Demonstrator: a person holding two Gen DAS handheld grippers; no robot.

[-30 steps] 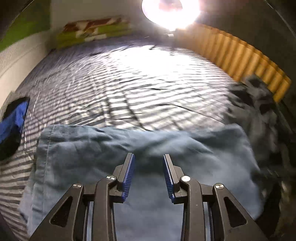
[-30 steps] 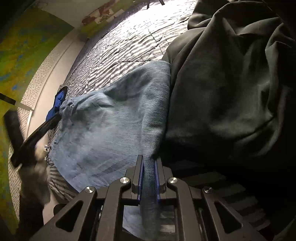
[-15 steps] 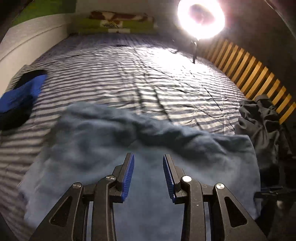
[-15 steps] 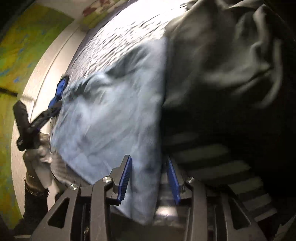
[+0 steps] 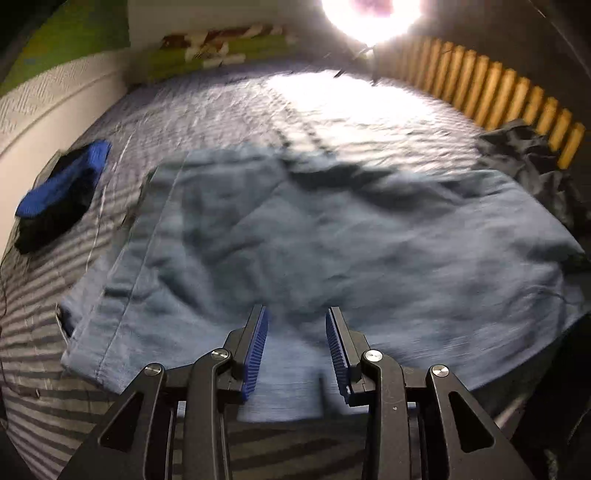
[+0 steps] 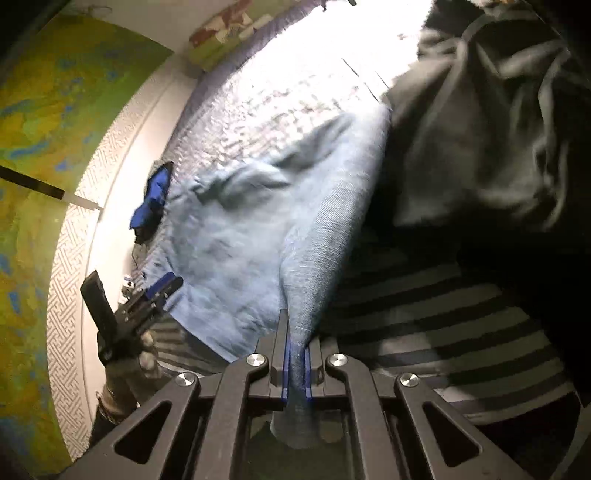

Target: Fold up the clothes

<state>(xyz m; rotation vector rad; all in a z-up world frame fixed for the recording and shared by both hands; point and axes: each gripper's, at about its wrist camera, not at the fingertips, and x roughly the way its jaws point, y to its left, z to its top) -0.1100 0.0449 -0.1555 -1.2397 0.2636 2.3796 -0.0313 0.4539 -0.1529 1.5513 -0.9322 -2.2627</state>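
Observation:
A light blue denim garment (image 5: pixel 332 229) lies spread on the striped bed (image 5: pixel 258 110). My left gripper (image 5: pixel 295 317) hovers open over the garment's near edge, with nothing pinched between its blue pads. In the right wrist view that same gripper (image 6: pixel 162 286) sits at the garment's far left corner, held by a hand. My right gripper (image 6: pixel 295 354) is shut on a raised fold at the edge of the denim garment (image 6: pixel 240 240), and the cloth runs up from between its pads.
A dark grey heap of clothes (image 5: pixel 532 162) lies at the garment's right side and looms close in the right wrist view (image 6: pixel 498 129). A blue-and-black bundle (image 5: pixel 62 192) rests by the white wall. A ring light (image 5: pixel 369 14), wooden slats (image 5: pixel 498 88) and pillows (image 5: pixel 221 48) border the bed.
The right gripper opened, then shut again on the denim edge and lifted it slightly. The left gripper stayed open and slid across the garment, so its near edge now shows beneath the fingers.

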